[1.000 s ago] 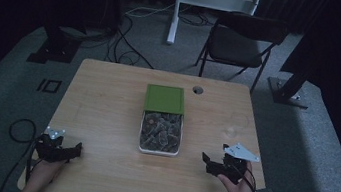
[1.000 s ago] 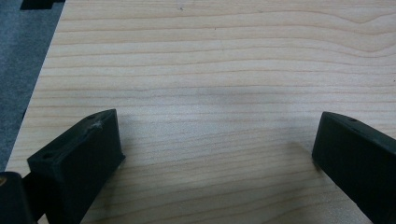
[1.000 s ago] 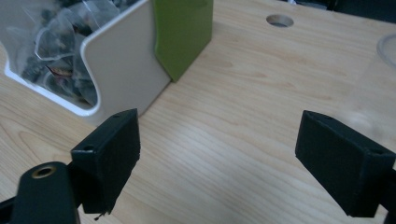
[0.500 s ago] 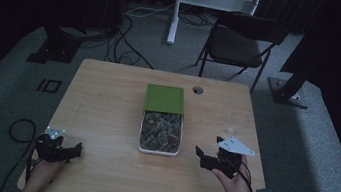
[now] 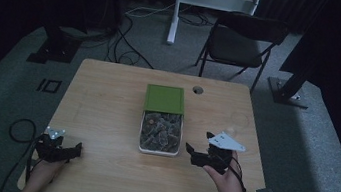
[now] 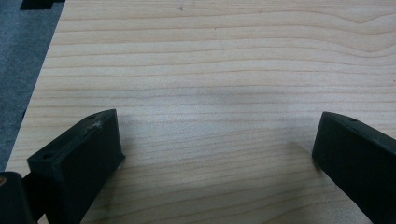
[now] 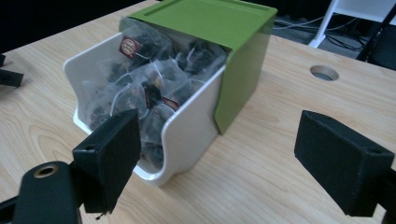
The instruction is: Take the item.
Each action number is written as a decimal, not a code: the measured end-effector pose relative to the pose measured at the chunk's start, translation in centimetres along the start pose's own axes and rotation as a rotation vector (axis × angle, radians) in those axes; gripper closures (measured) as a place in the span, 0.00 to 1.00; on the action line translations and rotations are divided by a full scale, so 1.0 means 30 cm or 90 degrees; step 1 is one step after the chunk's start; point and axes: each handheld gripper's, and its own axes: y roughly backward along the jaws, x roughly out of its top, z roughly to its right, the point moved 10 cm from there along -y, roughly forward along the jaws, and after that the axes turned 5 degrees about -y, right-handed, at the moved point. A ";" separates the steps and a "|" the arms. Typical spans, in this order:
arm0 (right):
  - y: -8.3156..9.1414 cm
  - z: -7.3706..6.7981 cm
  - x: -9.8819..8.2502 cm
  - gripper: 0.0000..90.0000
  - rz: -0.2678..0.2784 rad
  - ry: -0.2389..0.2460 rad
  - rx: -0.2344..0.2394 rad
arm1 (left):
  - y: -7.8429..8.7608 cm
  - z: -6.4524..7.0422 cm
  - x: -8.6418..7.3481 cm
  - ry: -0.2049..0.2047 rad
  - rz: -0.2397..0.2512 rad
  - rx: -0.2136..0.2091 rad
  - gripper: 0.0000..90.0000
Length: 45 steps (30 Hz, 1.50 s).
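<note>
Currently right gripper (image 5: 199,153) has jaws spread wide, nothing between them, hovering just beside the white box (image 7: 187,135) of tea bags (image 7: 154,79), whose green lid (image 7: 210,21) sits beyond. Left gripper (image 5: 67,149) is also spread, over bare table (image 6: 224,70), well apart from the box; probably resting, dim light.

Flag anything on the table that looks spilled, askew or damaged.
Nothing stands out. The white plastic box of tea bags sits upright mid-table, its green lid covering only the far half, bags all inside. Both claws, left and right, are open and empty.
</note>
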 end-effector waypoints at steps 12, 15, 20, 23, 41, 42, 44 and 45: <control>-0.041 -0.071 0.058 0.17 0.015 0.016 0.025 | 0.000 0.000 0.000 -0.001 0.000 -0.001 0.02; -0.053 -0.086 0.065 0.17 0.015 0.022 0.030 | 0.000 0.001 0.000 0.000 0.000 -0.001 0.02; -0.070 -0.115 0.073 0.17 0.017 0.025 0.046 | 0.000 0.000 0.000 -0.001 0.000 -0.001 0.02; -0.089 -0.136 0.059 0.15 -0.004 0.039 0.063 | 0.000 0.001 0.000 0.000 0.000 -0.001 0.02; -0.159 -0.223 0.072 0.26 0.015 0.053 0.060 | 0.000 0.001 0.000 0.000 0.001 0.000 0.02; -0.164 -0.225 0.068 0.27 0.012 0.056 0.057 | -0.001 0.001 0.001 0.001 0.001 0.000 0.02; -0.175 -0.231 0.063 0.28 0.009 0.052 0.056 | 0.000 0.001 0.001 0.001 0.001 -0.001 0.02; -0.180 -0.232 0.060 0.30 0.009 0.052 0.054 | 0.000 0.001 0.001 0.001 0.001 -0.001 0.02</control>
